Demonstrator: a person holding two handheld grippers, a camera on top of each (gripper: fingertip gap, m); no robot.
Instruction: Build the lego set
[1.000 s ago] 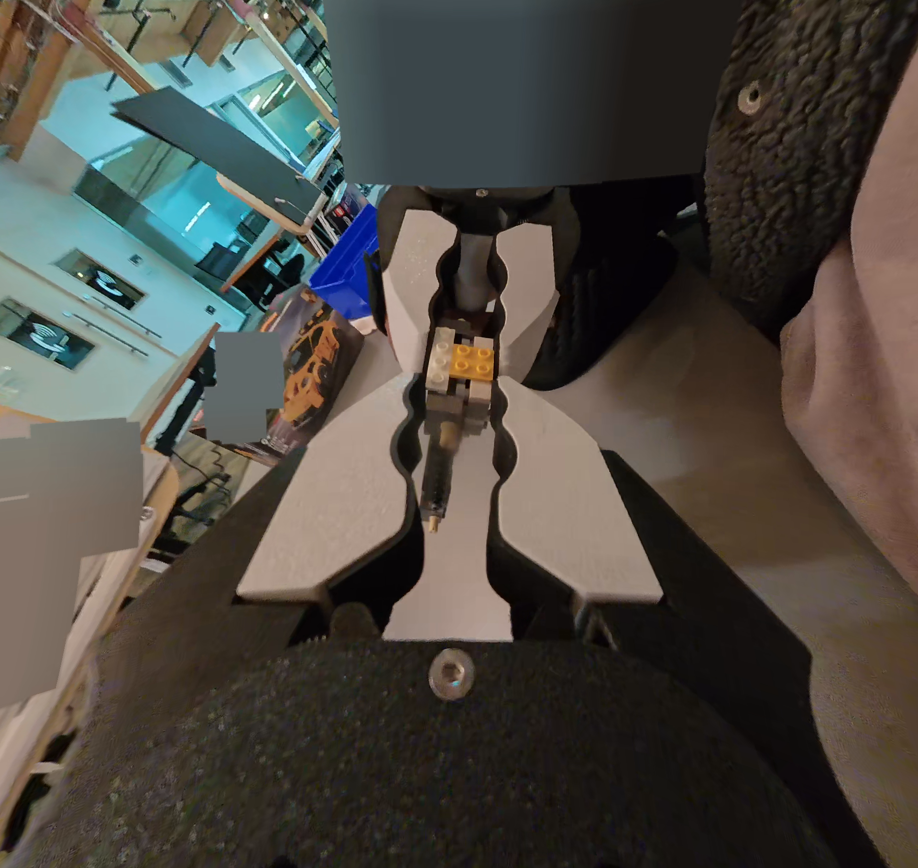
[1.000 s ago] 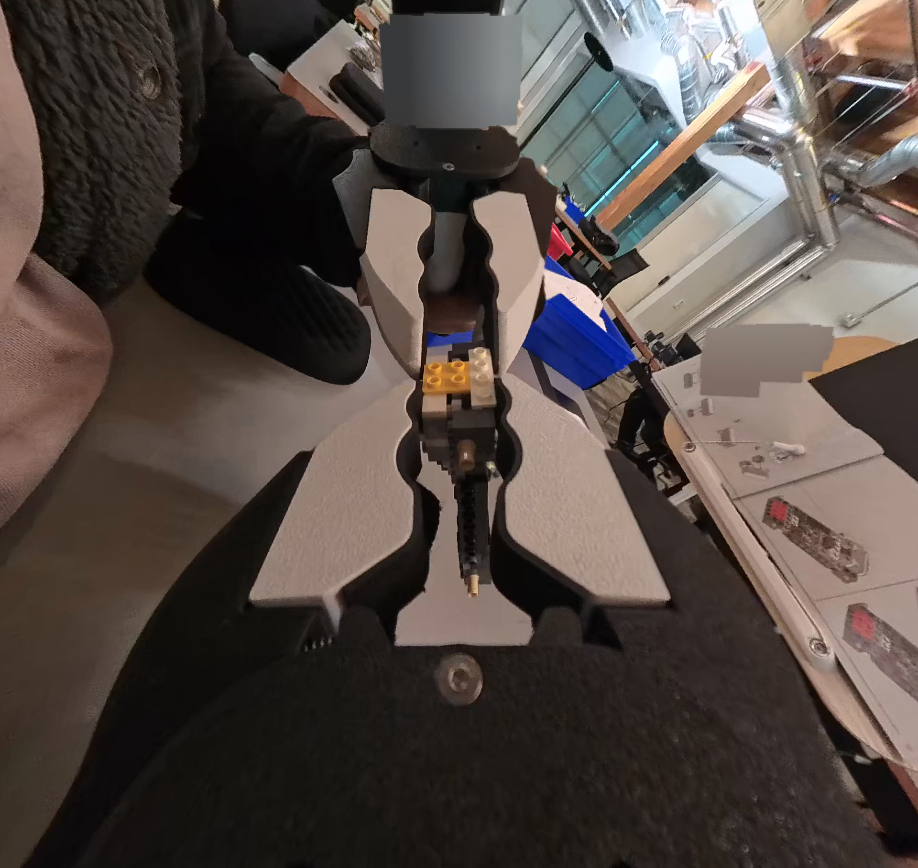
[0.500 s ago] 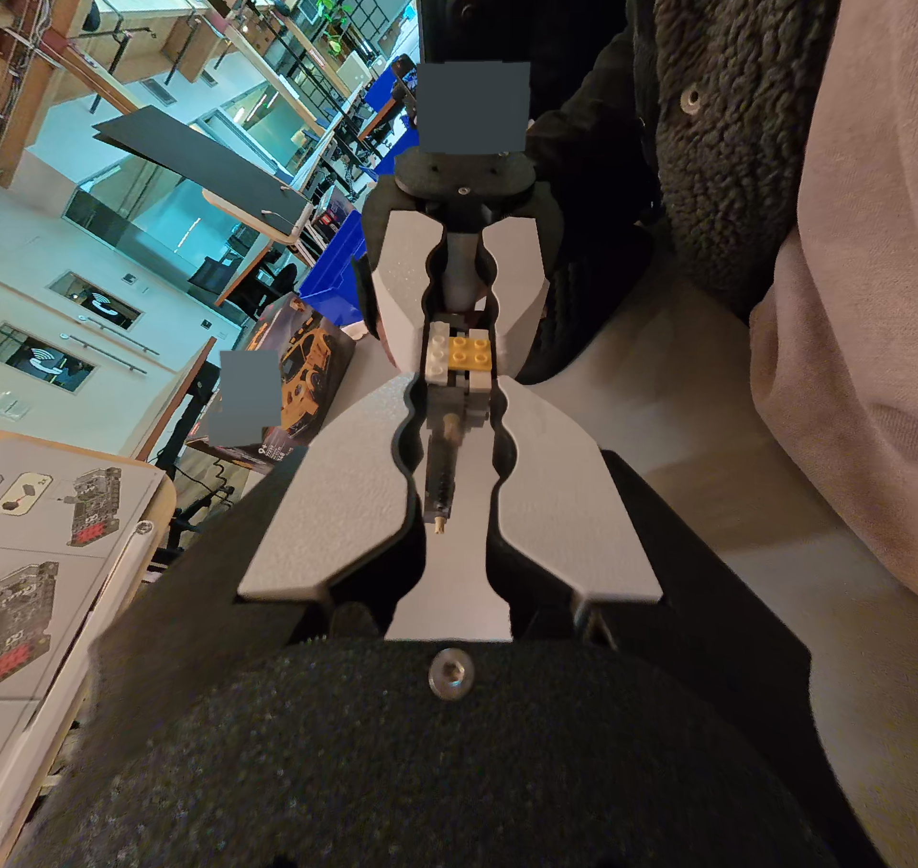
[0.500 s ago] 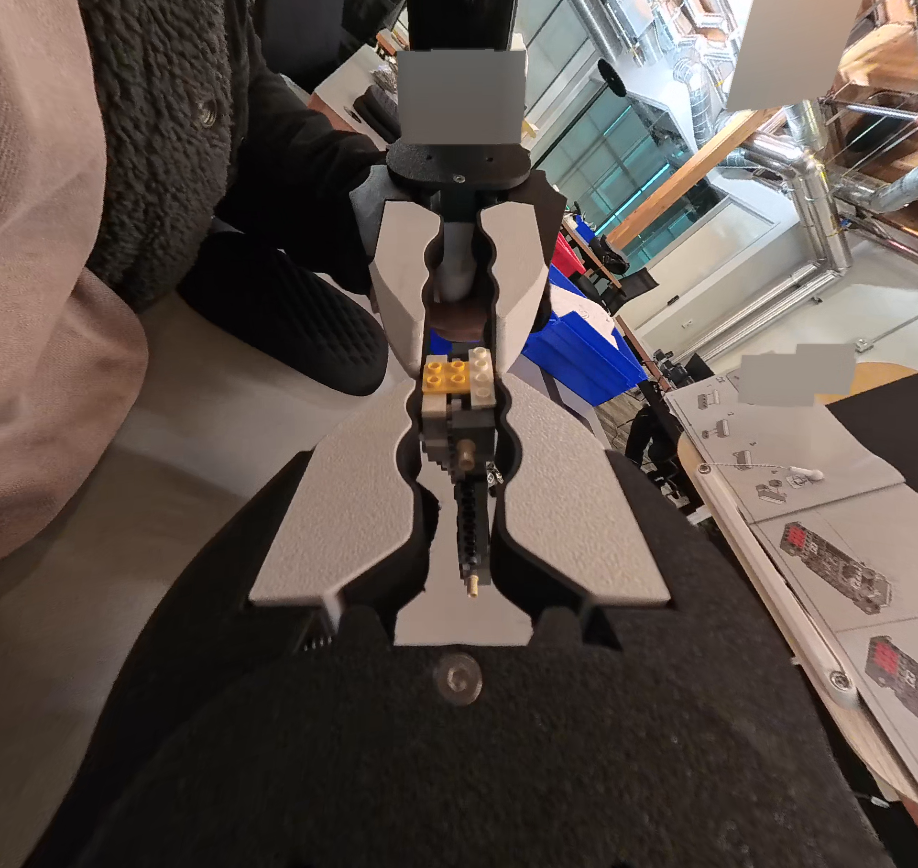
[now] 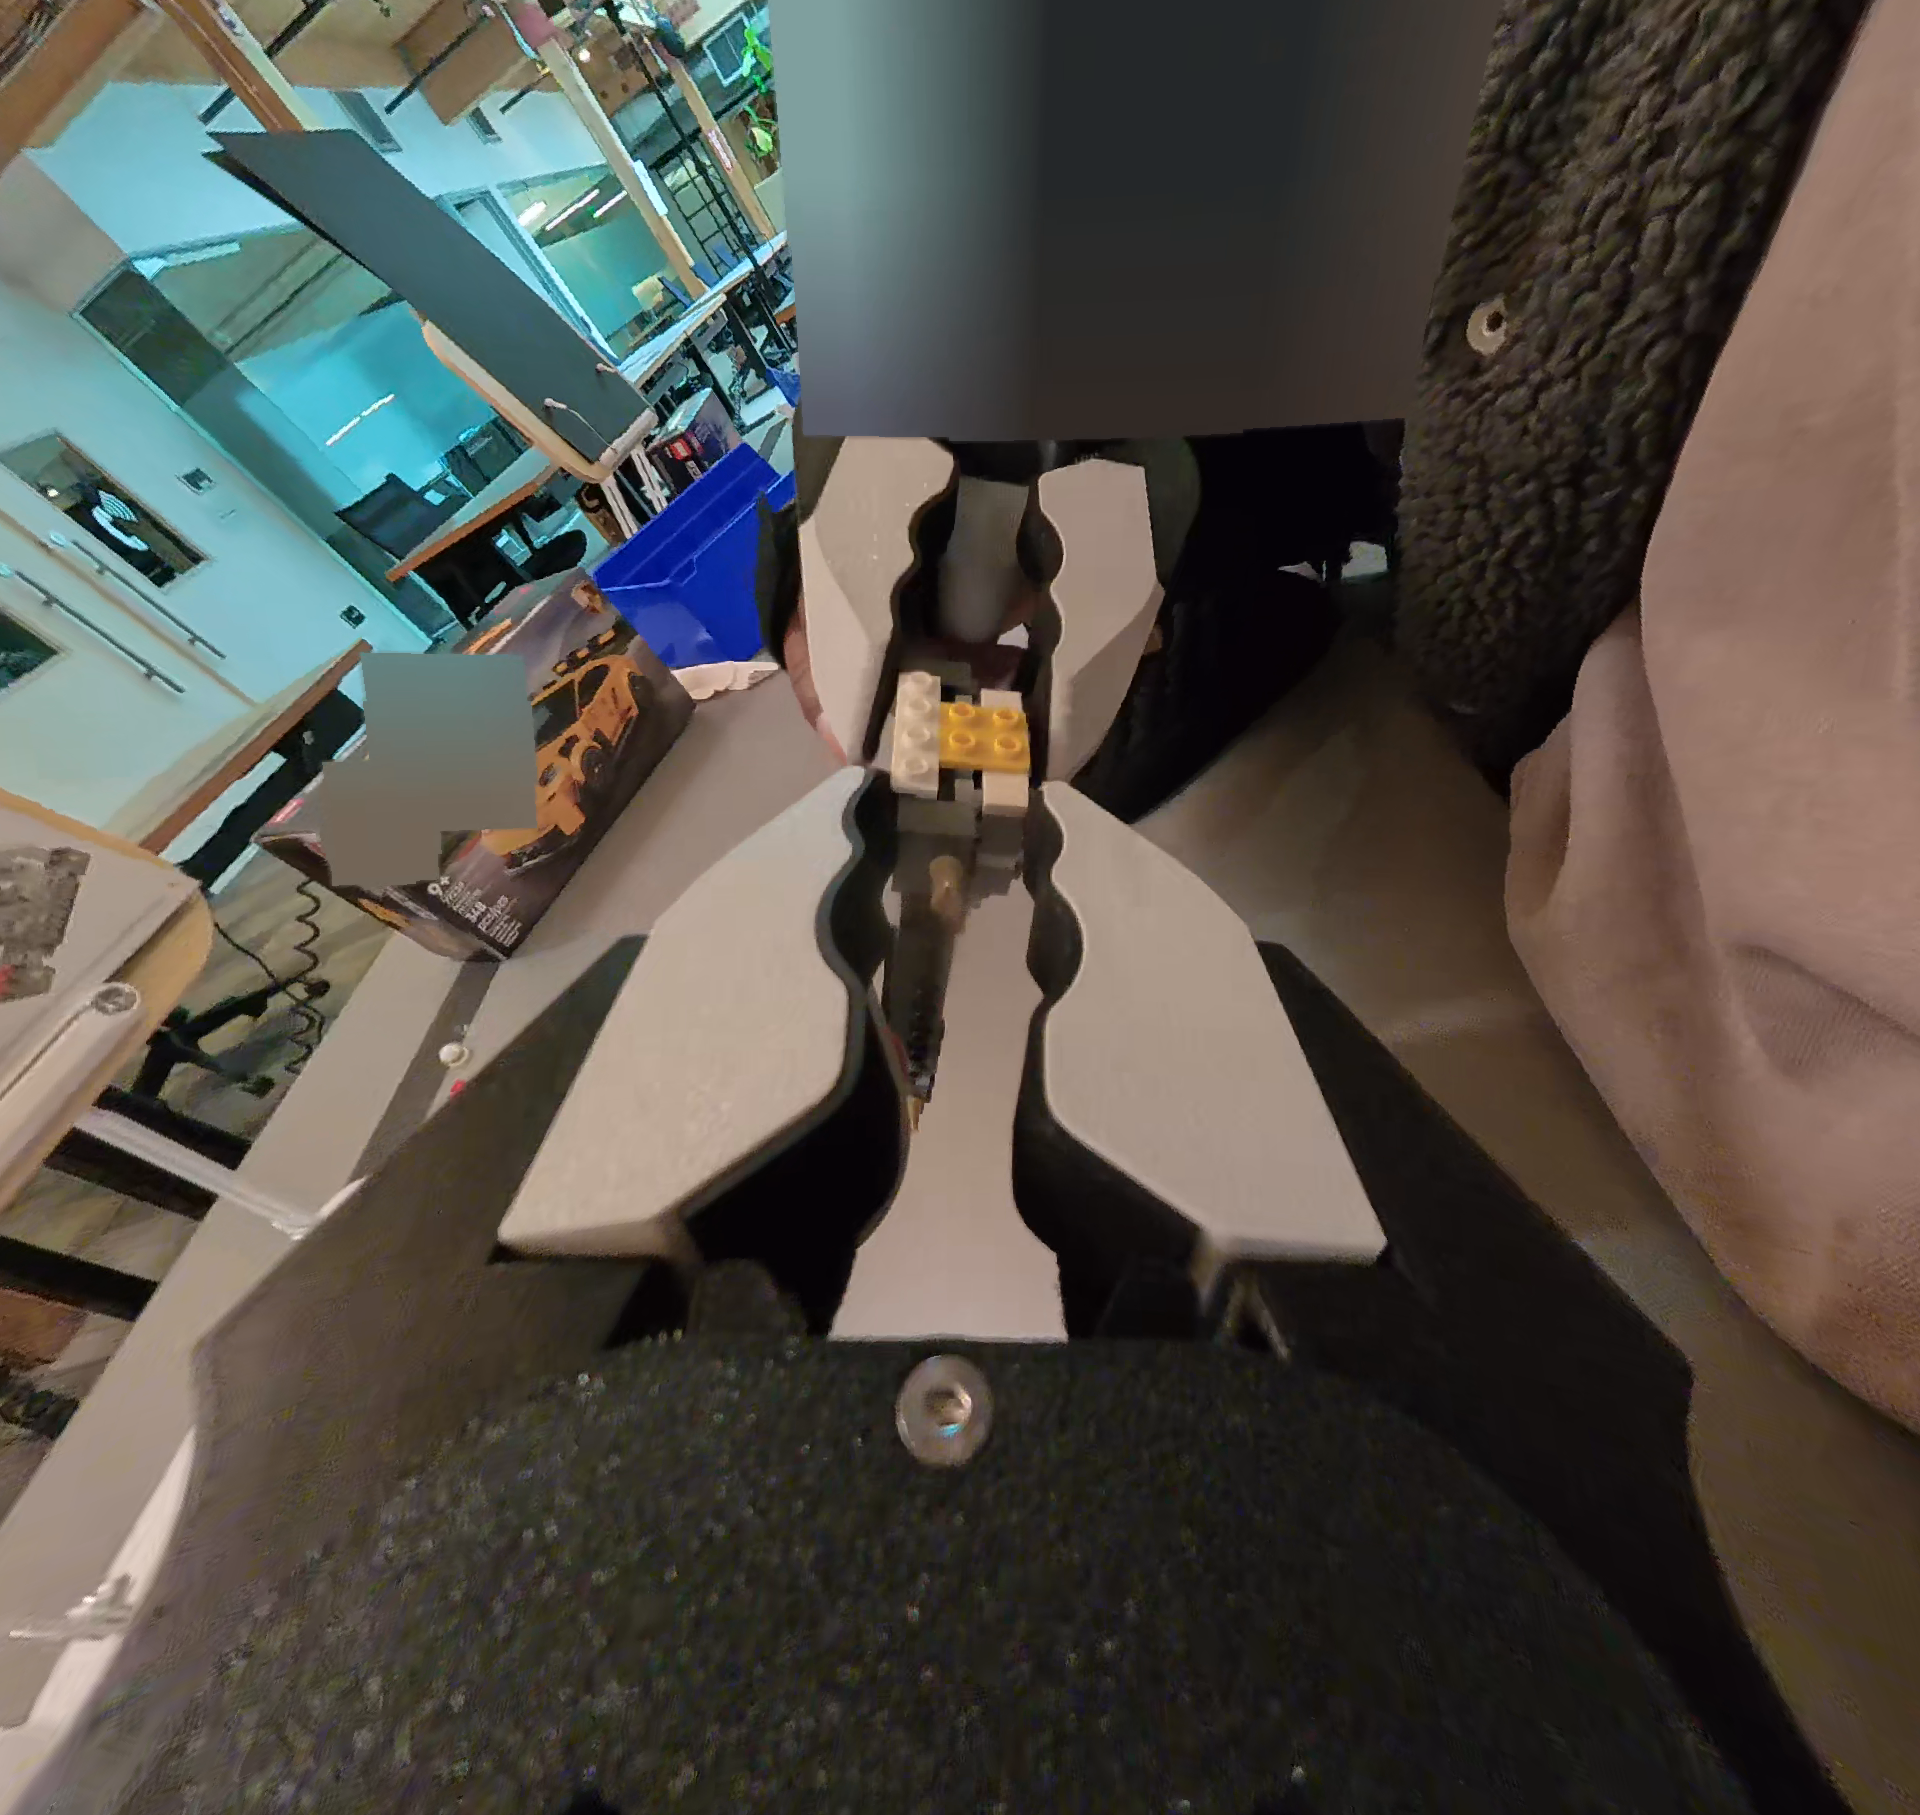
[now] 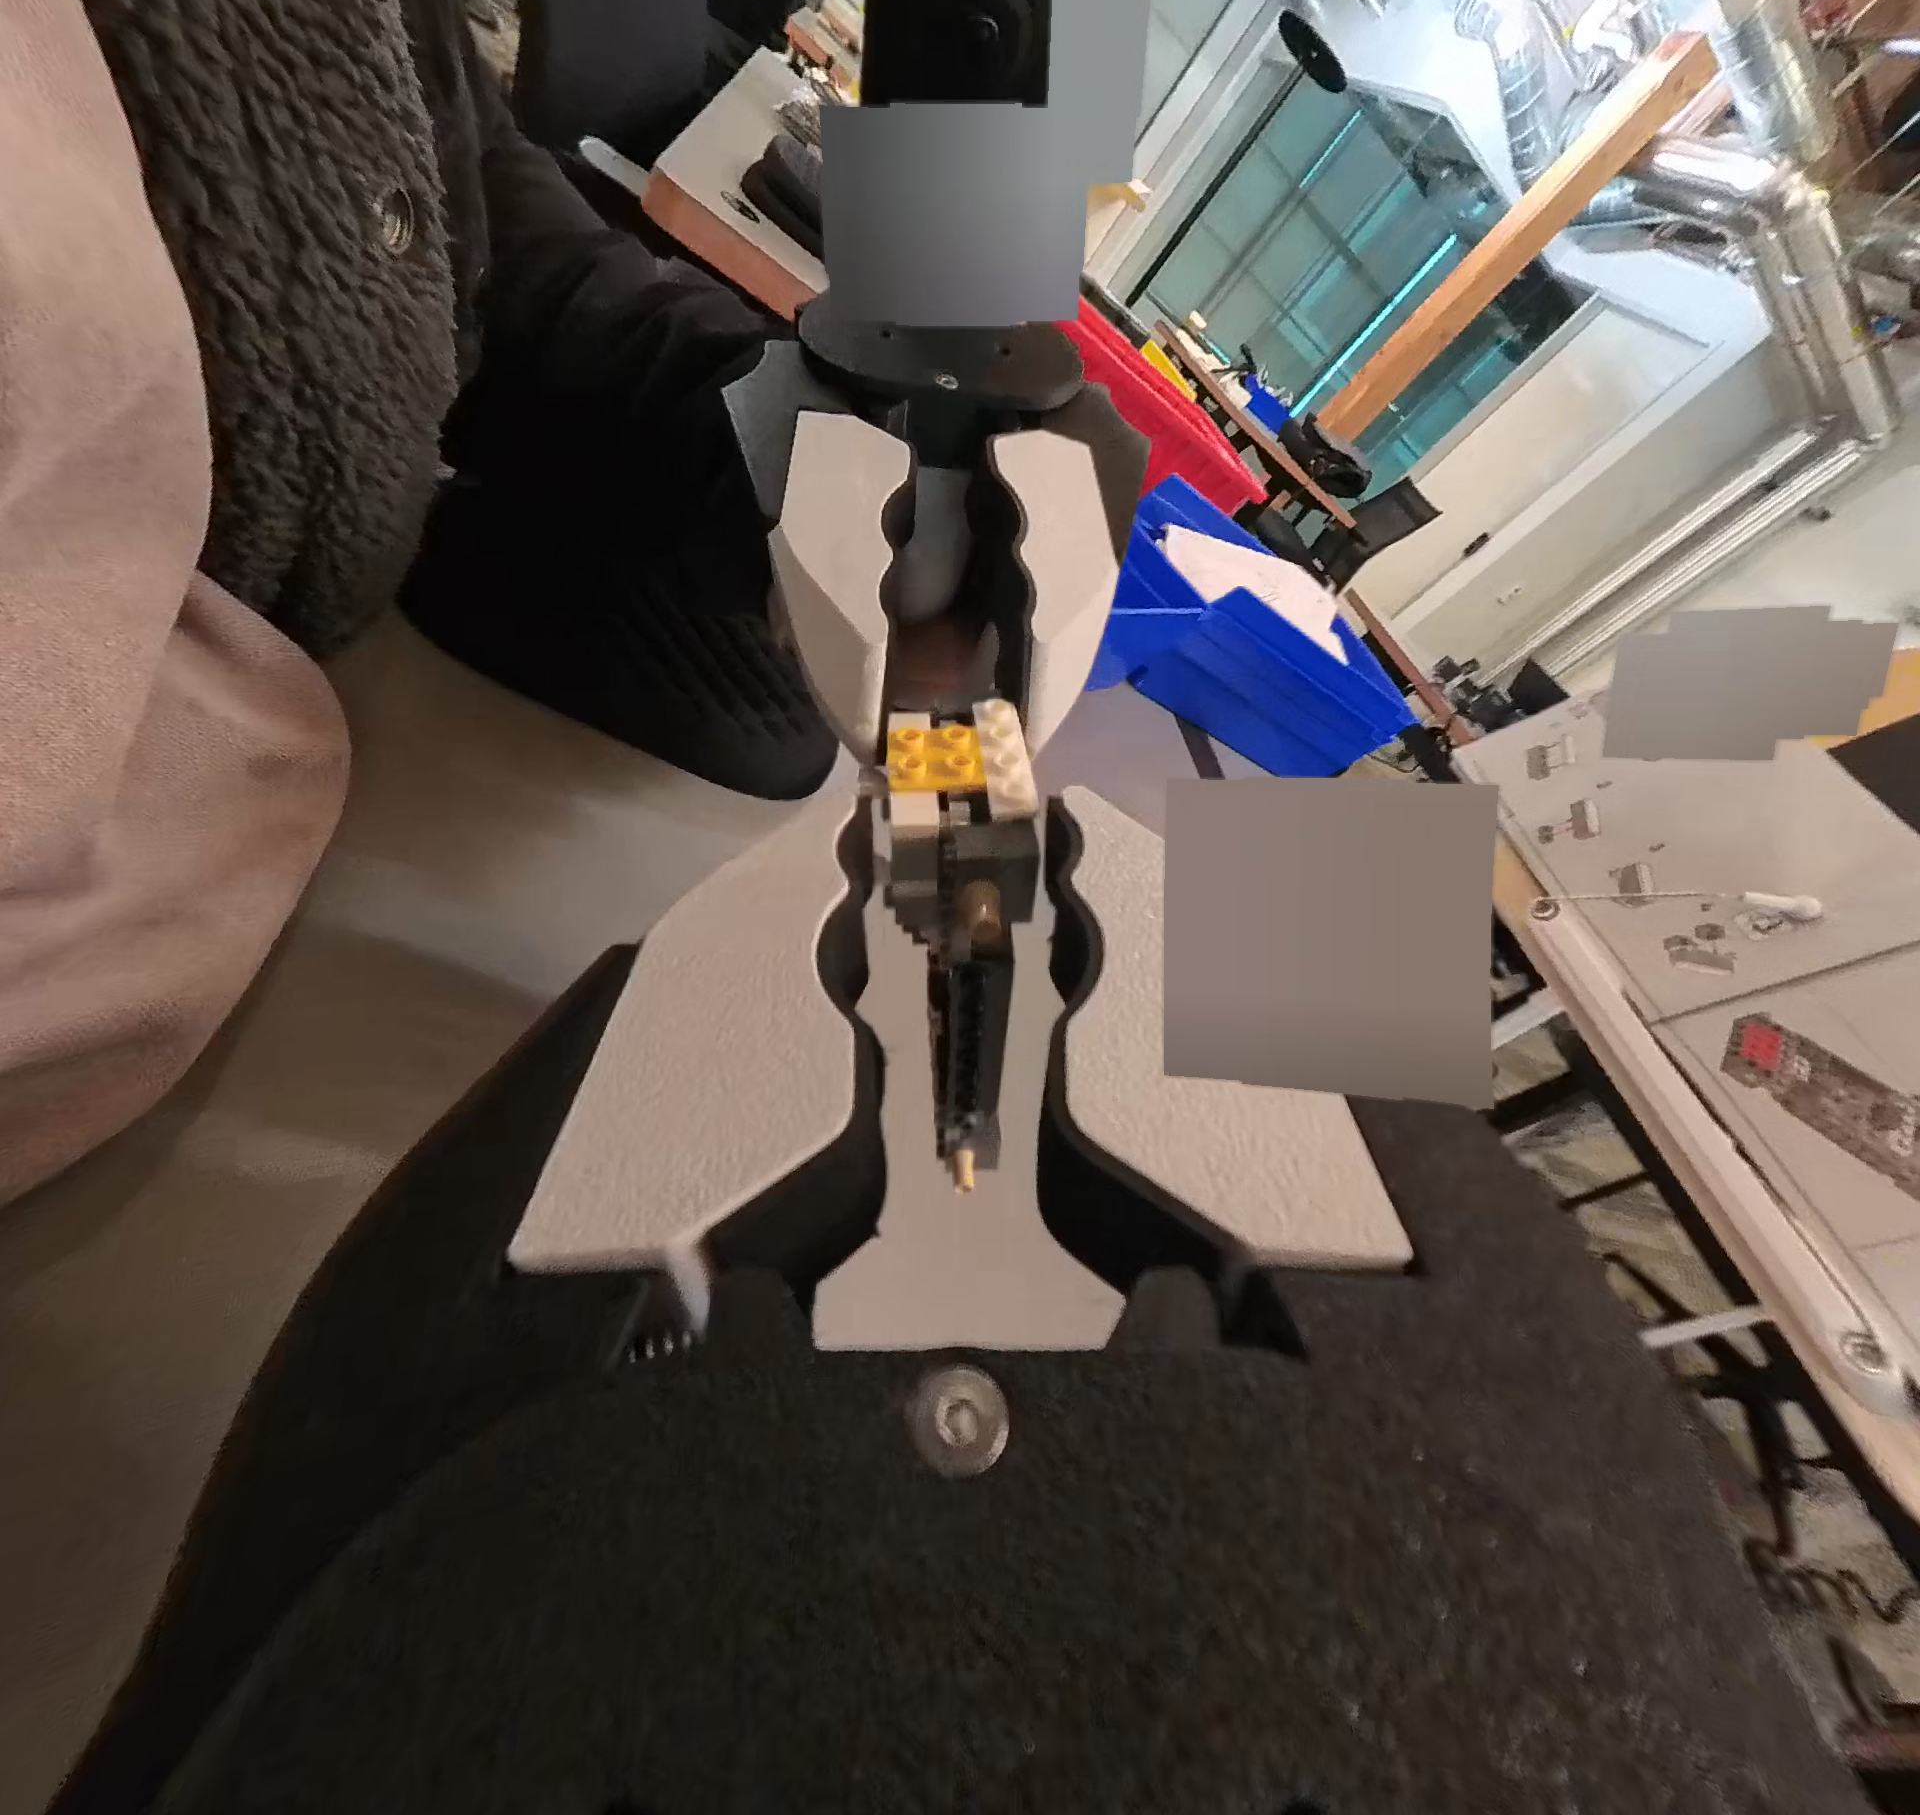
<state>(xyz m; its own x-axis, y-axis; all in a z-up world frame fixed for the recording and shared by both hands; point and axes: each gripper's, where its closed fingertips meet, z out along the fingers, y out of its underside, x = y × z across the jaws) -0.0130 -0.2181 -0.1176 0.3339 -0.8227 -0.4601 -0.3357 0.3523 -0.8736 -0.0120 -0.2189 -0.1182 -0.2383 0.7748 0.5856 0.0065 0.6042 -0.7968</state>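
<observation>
Left wrist view is showing the left gripper [image 5: 958, 809] pinching one end of a small lego assembly [image 5: 961, 778] at frame centre, its jaws narrow around the grey bricks, while the right gripper [image 5: 971, 695] is facing it from above and clamping the other end. A yellow four-stud plate [image 5: 985, 737] and a white plate [image 5: 916, 735] are sitting on top of the assembly, and a dark toothed bar [image 5: 923, 986] is pointing back toward the camera. A lego box [image 5: 561, 809] with an orange car is lying at left on the grey table [image 5: 1299, 830], with a blue bin [image 5: 696, 560] behind it. Right wrist view is mirroring this: the right gripper [image 6: 951, 815] is holding the assembly [image 6: 956, 830], with instruction pages [image 6: 1714, 944] lying at right
</observation>
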